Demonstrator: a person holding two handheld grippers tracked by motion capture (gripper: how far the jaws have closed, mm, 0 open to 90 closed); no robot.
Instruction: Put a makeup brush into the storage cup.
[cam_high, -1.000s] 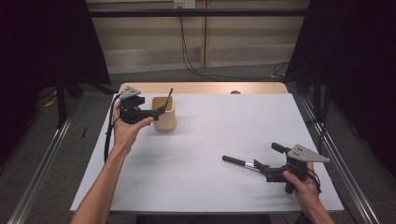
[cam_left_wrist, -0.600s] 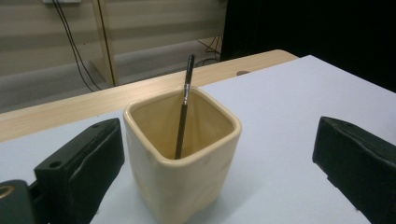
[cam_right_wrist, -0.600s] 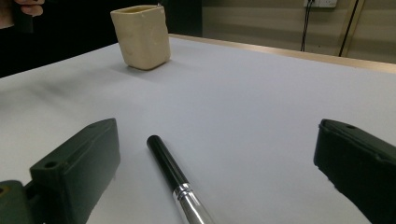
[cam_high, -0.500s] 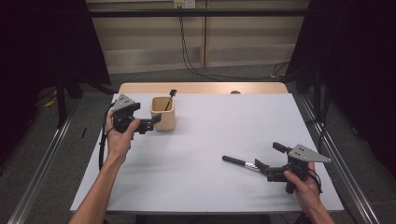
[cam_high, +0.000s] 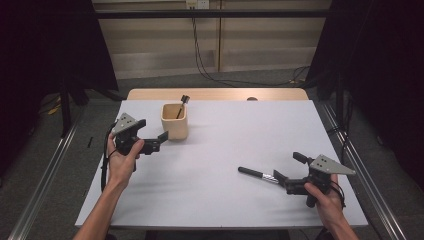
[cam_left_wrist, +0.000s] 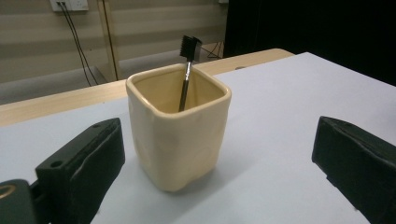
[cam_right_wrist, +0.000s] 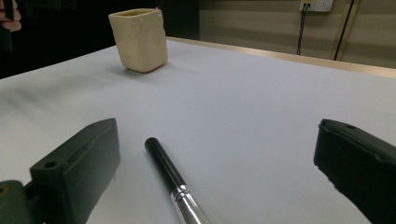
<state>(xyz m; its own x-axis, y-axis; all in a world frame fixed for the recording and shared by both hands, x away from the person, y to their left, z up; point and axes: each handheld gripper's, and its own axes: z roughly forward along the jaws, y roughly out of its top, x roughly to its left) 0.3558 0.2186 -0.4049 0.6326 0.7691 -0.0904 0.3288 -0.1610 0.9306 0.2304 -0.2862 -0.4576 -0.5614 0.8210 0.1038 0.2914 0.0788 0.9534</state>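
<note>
We see a cream cup (cam_high: 175, 121) standing at the far left of the white counter (cam_high: 225, 150), with 1 small black brush (cam_left_wrist: 188, 65) leaning inside it, bristles up. Our left gripper (cam_high: 154, 144) sits just beside the cup on its near left side, and its fingers (cam_left_wrist: 81, 172) are wide apart with nothing between them. At the near right, a black pen-like stick with a silver band (cam_right_wrist: 175, 184) lies flat on the counter. Our right gripper (cam_high: 280, 179) is right at the stick's near end, and its fingers (cam_right_wrist: 74, 170) are also wide apart, 1 on each side of the stick, not squeezing it. We think the stick is light, hard and smooth, so it may roll or slip. A good place to hold it looks like the black part near the silver band, across its thin side. The cup looks thick, heavy and breakable, like clay. We would hold it by its 2 flat sides, low down, so it does not tip and spill the brush.
</note>
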